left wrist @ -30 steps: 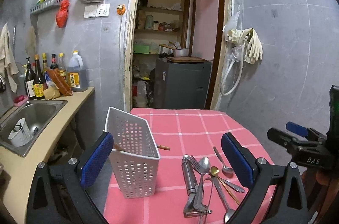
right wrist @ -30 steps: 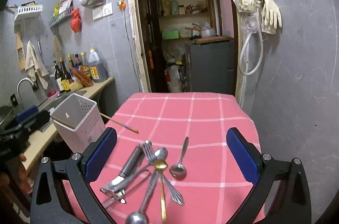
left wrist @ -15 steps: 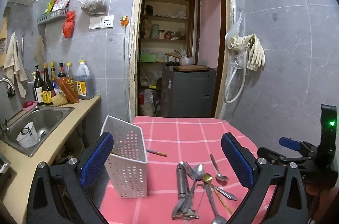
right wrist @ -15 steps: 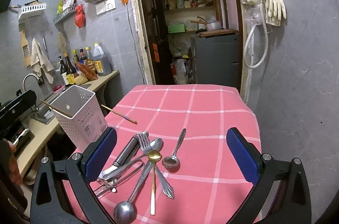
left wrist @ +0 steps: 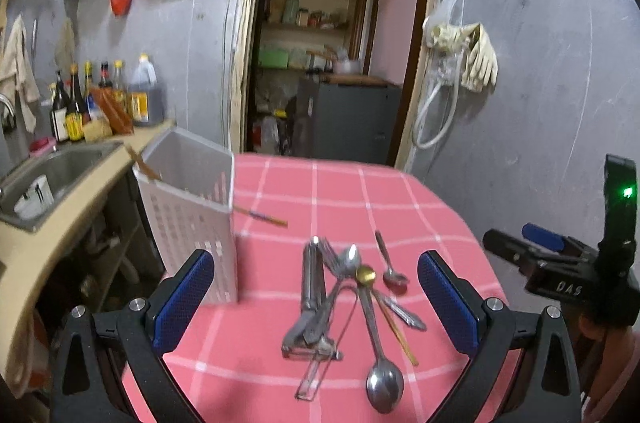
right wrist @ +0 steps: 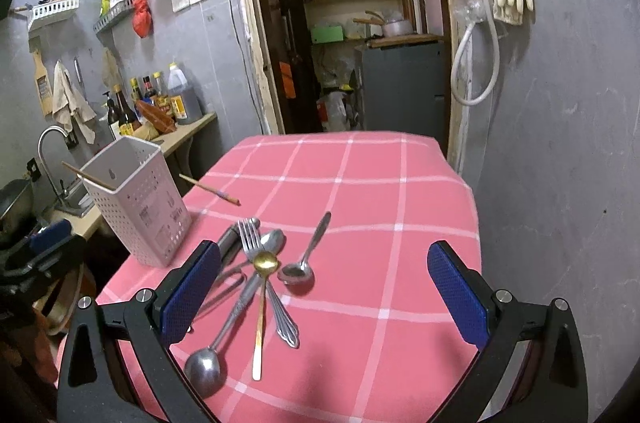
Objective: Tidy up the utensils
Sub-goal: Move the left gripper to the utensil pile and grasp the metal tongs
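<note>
The table [right wrist: 420,223], covered in a pink checked cloth, carries everything the task concerns, and the work appears barely begun. The white perforated utensil holder [right wrist: 140,207] stands upright at the table's left edge, next to the counter; only one chopstick [right wrist: 86,175] shows in it, leaning out over the rim. A second chopstick [right wrist: 210,189] lies flat on the cloth just beside the holder. The utensil pile [right wrist: 256,275] lies loose and overlapping near the middle of the table: a fork [right wrist: 264,271], a large spoon [right wrist: 224,327], a gold-bowled spoon [right wrist: 262,303], what looks like a peeler [left wrist: 312,299] and tongs partly hidden beneath. A small spoon [right wrist: 306,253] lies alone just to the right of the pile. All of these remain to be sorted, in my judgement. The left gripper [left wrist: 316,303] has its fingers spread wide with nothing between them, hovering above the pile with the holder near its left finger. The right gripper [right wrist: 324,297] is likewise wide apart and empty, above the pile's near end. Obstructions: the crossed handles will hinder lifting a single piece cleanly, and the holder sits close to the table edge, where a nudge could tip it. Sink [left wrist: 52,171] and bottles [left wrist: 80,103] lie well apart, beyond the counter.
</note>
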A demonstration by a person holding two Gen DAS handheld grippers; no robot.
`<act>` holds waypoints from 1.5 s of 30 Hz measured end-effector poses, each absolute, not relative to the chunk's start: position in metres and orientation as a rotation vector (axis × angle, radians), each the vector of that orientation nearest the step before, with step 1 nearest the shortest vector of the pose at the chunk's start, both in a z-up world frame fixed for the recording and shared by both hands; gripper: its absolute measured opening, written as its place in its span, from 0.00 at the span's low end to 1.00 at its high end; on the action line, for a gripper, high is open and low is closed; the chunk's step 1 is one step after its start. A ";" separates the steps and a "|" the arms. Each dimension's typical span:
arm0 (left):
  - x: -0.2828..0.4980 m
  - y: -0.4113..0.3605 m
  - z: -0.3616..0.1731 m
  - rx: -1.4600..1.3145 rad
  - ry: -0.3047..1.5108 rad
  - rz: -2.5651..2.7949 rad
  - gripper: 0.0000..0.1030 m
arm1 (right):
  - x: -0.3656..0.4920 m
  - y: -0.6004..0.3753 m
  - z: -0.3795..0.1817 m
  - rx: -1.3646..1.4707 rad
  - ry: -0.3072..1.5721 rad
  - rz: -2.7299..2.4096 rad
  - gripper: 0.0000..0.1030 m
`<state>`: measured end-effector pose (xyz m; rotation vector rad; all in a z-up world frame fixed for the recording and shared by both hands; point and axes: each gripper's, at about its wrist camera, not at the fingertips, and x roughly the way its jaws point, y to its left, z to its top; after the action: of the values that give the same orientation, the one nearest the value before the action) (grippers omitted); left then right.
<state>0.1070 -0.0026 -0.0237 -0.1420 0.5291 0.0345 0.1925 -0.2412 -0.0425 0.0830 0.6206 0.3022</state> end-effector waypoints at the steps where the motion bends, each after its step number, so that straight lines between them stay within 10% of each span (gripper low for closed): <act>1: 0.110 -0.003 -0.030 -0.148 0.550 0.028 0.99 | 0.194 -0.242 -0.046 0.088 0.636 0.306 0.98; 8: 0.130 -0.005 -0.065 -0.179 0.657 -0.039 0.98 | 0.210 -0.246 -0.078 0.125 0.734 0.362 0.98; 24: 0.189 -0.027 -0.123 -0.154 0.911 -0.203 0.37 | 0.269 -0.212 -0.138 0.186 0.929 0.530 0.63; 36: 0.212 -0.018 -0.131 -0.176 1.013 -0.167 0.18 | 0.288 -0.178 -0.155 0.116 1.020 0.551 0.33; 45: 0.221 -0.011 -0.131 -0.214 1.061 -0.174 0.17 | 0.268 -0.190 -0.152 0.124 1.045 0.550 0.32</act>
<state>0.2212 -0.0112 -0.1314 -0.2135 1.0605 -0.1742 0.2678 -0.1898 -0.1518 0.1238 1.0449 0.5501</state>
